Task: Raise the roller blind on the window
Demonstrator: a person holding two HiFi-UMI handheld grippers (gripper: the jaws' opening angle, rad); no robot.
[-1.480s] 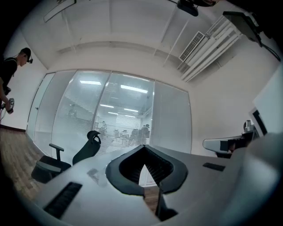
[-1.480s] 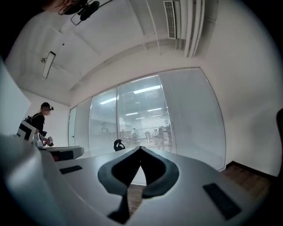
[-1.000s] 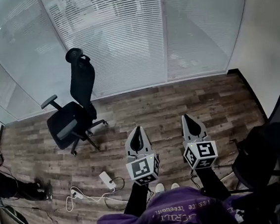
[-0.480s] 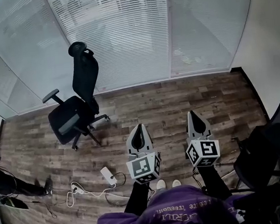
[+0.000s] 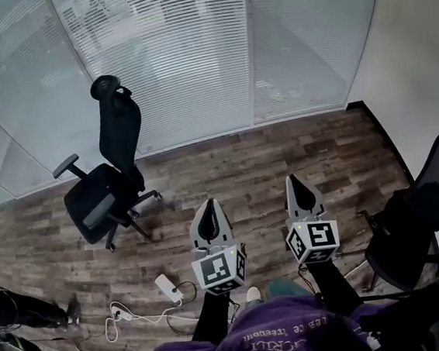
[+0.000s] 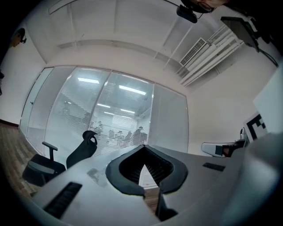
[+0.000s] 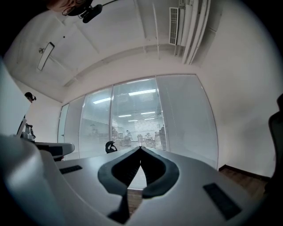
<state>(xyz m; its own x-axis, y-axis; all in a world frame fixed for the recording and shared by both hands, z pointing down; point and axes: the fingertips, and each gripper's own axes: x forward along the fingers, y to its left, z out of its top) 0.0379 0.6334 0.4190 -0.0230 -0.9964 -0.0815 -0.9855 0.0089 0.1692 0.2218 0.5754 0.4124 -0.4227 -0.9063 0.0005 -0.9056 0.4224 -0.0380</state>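
Observation:
A slatted blind [image 5: 168, 59] hangs behind the glass wall across the far side of the room. It also shows in the left gripper view as the blind [image 6: 116, 128] and in the right gripper view as the blind [image 7: 142, 128]. My left gripper [image 5: 210, 208] is held level over the wood floor, well short of the glass, shut and empty. My right gripper [image 5: 298, 183] is beside it, likewise shut with nothing in it. Each gripper's own view shows the tips meeting: left gripper [image 6: 144, 147], right gripper [image 7: 140, 147]. No cord or chain of the blind can be made out.
A black office chair [image 5: 111, 182] stands at the left between me and the glass. A second dark chair [image 5: 420, 228] is close on my right. A white power strip [image 5: 167, 287] with its cable lies on the floor. A plain wall [image 5: 417, 56] closes the right side.
Both grippers have edged a little toward the glass wall, still shut. The head view has shifted, so the black chair now sits further left.

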